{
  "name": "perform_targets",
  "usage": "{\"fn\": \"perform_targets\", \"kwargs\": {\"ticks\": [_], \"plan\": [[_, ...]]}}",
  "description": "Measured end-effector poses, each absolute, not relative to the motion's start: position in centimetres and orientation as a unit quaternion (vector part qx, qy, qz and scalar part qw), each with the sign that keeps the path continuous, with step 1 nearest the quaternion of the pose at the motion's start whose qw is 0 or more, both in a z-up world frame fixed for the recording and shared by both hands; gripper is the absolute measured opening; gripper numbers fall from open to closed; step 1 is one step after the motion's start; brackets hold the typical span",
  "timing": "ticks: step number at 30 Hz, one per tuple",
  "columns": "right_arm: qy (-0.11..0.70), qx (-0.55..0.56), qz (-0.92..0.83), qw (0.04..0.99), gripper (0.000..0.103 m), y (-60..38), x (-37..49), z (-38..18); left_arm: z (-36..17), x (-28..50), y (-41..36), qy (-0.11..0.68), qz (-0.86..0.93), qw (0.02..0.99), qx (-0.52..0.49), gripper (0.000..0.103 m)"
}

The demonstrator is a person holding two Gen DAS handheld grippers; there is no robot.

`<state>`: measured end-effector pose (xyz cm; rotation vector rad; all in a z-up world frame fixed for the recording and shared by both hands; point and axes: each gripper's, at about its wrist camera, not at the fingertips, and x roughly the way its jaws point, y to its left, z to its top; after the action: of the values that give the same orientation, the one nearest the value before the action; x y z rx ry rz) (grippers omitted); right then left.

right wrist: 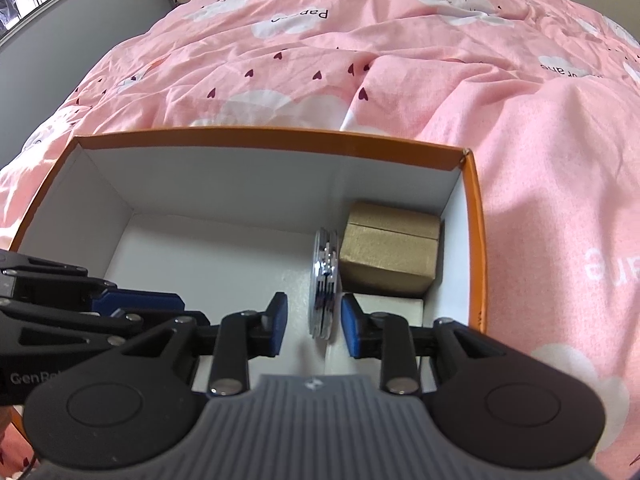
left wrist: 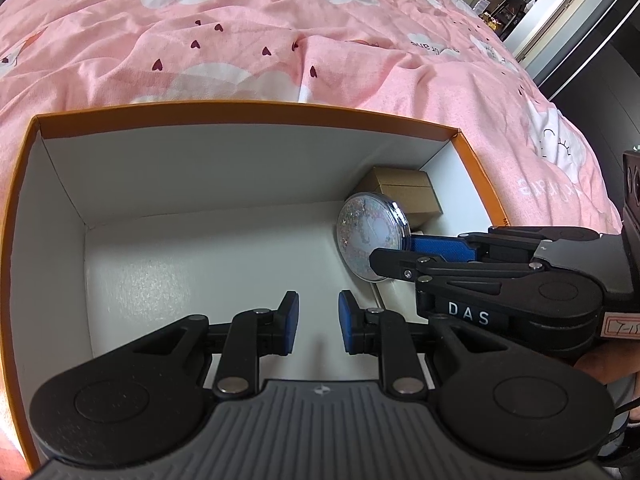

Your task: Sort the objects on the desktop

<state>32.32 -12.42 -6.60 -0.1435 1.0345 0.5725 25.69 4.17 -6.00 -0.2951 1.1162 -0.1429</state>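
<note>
An orange box (left wrist: 248,114) (right wrist: 280,138) with white inner walls lies open on a pink bedspread. In its far right corner stands a small brown carton (left wrist: 408,192) (right wrist: 390,254). A round glitter compact (left wrist: 366,236) (right wrist: 325,280) stands on its edge just left of the carton. My right gripper (right wrist: 314,320) (left wrist: 394,250) straddles the compact with its jaws apart; the left pad is clear of it and the right pad sits close beside it. My left gripper (left wrist: 319,320) (right wrist: 180,308) hangs open over the bare box floor, with nothing between its pads.
A flat white item (right wrist: 384,310) lies on the box floor in front of the carton. The left and middle of the box floor (left wrist: 200,264) are bare. Rumpled pink bedding (right wrist: 540,200) surrounds the box on all sides.
</note>
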Motion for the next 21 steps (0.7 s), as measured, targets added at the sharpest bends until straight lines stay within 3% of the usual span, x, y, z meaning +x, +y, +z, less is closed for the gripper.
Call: {"fn": "perform_targets", "kwargs": {"ticks": [13,21], "plan": [[0.481,-0.074,0.271,0.831,0.033,-12.7,31.8,-6.1,-5.2,25.1,4.1,0.519,-0.067,0.841,-0.136,0.024],[0.453,-0.079,0.274,0.845,0.044,-13.5,30.3,-4.5,-3.6,24.0,3.9,0.485,-0.052,0.864,-0.127,0.024]]}}
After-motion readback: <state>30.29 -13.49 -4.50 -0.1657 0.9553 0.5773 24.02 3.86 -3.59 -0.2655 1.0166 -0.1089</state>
